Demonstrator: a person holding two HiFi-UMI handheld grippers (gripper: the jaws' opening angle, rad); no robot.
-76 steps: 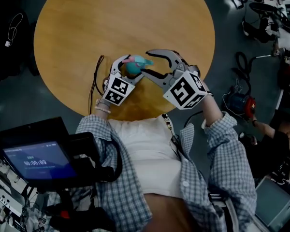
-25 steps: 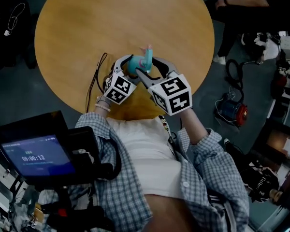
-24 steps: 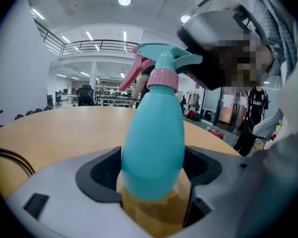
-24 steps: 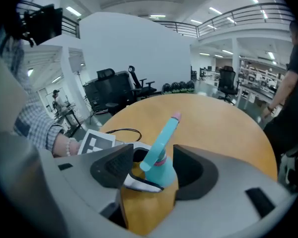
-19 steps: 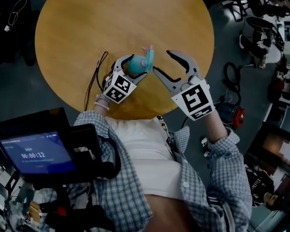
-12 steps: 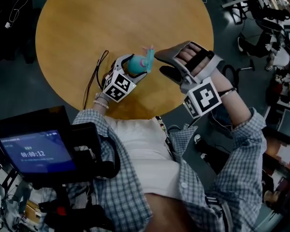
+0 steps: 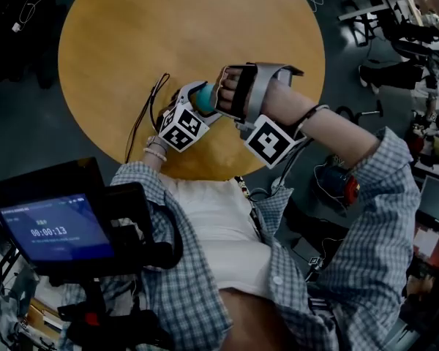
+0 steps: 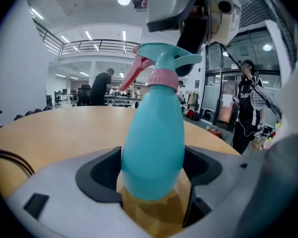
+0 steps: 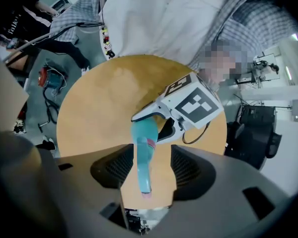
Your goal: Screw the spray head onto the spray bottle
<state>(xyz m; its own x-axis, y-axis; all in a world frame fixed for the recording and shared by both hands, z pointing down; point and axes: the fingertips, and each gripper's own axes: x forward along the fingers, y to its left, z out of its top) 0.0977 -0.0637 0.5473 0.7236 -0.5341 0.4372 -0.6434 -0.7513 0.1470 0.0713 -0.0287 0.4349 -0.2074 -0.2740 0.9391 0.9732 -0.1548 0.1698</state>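
A teal spray bottle (image 8: 153,143) stands upright on the round wooden table (image 7: 132,42), and its teal spray head (image 8: 161,63), with a pink trigger and collar, sits on its neck. My left gripper (image 8: 154,168) is shut on the bottle's body, both pads against it. My right gripper (image 9: 146,170) hangs over the bottle pointing down. Its jaws are open on either side of the spray head (image 9: 142,175), with a gap on each side. In the head view the right hand and gripper (image 7: 223,93) cover the spray head, and only a bit of the bottle (image 7: 202,99) shows.
A black cable (image 7: 143,119) lies on the table left of the left gripper. The table's near edge is just behind both grippers. A phone screen (image 7: 47,229) is at the lower left. A red and blue device (image 7: 336,183) lies on the floor, and people stand in the background.
The right gripper let go of the spray head and swung out to the right. It then rolled over and came back above the bottle top. The left gripper and bottle stayed put.
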